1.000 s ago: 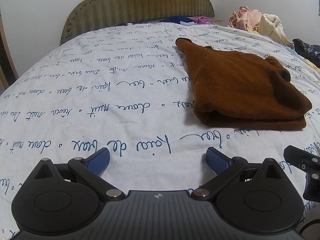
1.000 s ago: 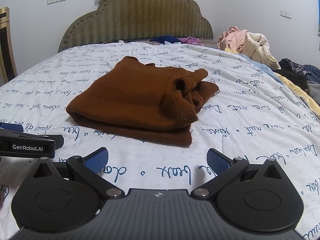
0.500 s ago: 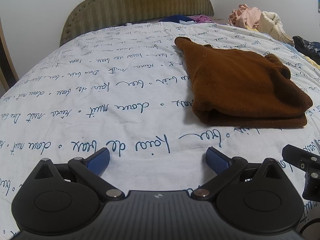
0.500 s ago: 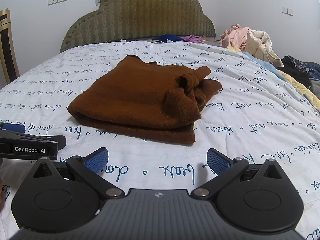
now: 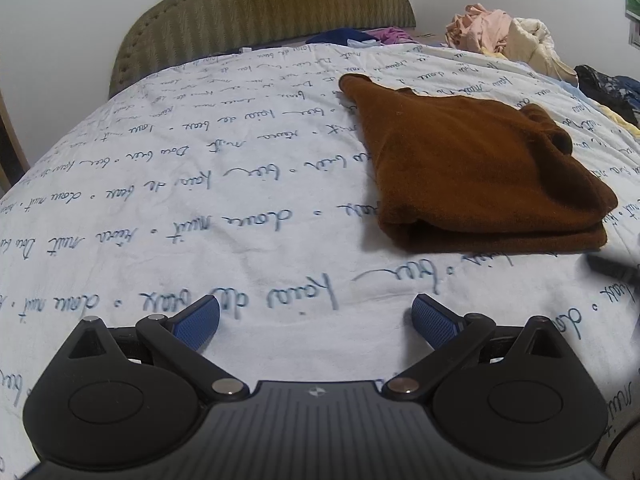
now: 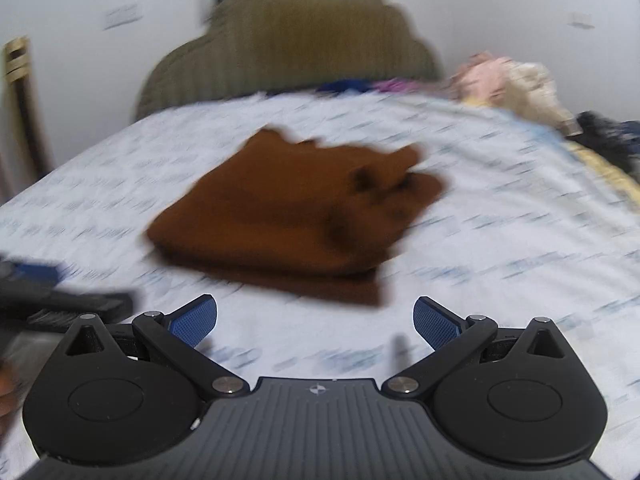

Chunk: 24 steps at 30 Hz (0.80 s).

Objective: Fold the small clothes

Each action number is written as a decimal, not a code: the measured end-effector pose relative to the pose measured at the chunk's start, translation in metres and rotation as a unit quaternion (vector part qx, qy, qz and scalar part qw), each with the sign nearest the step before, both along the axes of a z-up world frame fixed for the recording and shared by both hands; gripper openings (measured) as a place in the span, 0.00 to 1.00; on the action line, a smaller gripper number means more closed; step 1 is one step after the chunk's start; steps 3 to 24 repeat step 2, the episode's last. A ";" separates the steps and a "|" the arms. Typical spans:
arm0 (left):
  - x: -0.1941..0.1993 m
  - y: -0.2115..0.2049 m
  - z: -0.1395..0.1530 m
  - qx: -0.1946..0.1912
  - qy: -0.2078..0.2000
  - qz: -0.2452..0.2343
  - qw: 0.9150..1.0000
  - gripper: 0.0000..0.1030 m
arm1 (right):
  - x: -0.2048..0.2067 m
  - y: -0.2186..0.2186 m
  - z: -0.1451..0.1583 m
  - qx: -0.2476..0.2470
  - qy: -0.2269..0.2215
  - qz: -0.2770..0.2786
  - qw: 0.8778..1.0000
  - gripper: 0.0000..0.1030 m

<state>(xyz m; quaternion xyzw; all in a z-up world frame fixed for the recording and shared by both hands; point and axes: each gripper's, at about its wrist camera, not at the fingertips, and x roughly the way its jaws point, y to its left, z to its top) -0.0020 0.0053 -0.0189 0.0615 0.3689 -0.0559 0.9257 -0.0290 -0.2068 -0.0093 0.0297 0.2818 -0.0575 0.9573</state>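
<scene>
Garment (image 5: 472,168), brown, folded, is seen mid-bed (image 5: 200,200), nearer the right edge. Judged soft, light, limp; thick near fold is best pinched. Left gripper (image 5: 316,318) and right gripper (image 6: 315,317) are spread, empty.

A bed (image 5: 168,200) carries everything here, covered by a white sheet printed with blue handwriting. A folded brown garment (image 5: 472,168) lies flat on it, right of the middle. Crumpled pink and cream clothes (image 5: 504,36) are piled at the far right corner, with dark clothes (image 5: 608,88) just beside them along the right edge.
</scene>
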 end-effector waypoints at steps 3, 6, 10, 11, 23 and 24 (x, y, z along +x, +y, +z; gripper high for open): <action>0.002 0.014 0.003 0.000 -0.003 0.013 1.000 1.00 | 0.005 -0.033 0.008 -0.033 -0.004 -0.051 0.998 1.00; 0.002 0.014 0.003 0.000 -0.003 0.013 1.000 1.00 | 0.005 -0.033 0.008 -0.033 -0.004 -0.051 0.998 1.00; 0.002 0.014 0.003 0.000 -0.003 0.013 1.000 1.00 | 0.005 -0.033 0.008 -0.033 -0.004 -0.051 0.998 1.00; 0.002 0.014 0.003 0.000 -0.003 0.013 1.000 1.00 | 0.005 -0.033 0.008 -0.033 -0.004 -0.051 0.998 1.00; 0.002 0.014 0.003 0.000 -0.003 0.013 1.000 1.00 | 0.005 -0.033 0.008 -0.033 -0.004 -0.051 0.998 1.00; 0.002 0.014 0.003 0.000 -0.003 0.013 1.000 1.00 | 0.005 -0.033 0.008 -0.033 -0.004 -0.051 0.998 1.00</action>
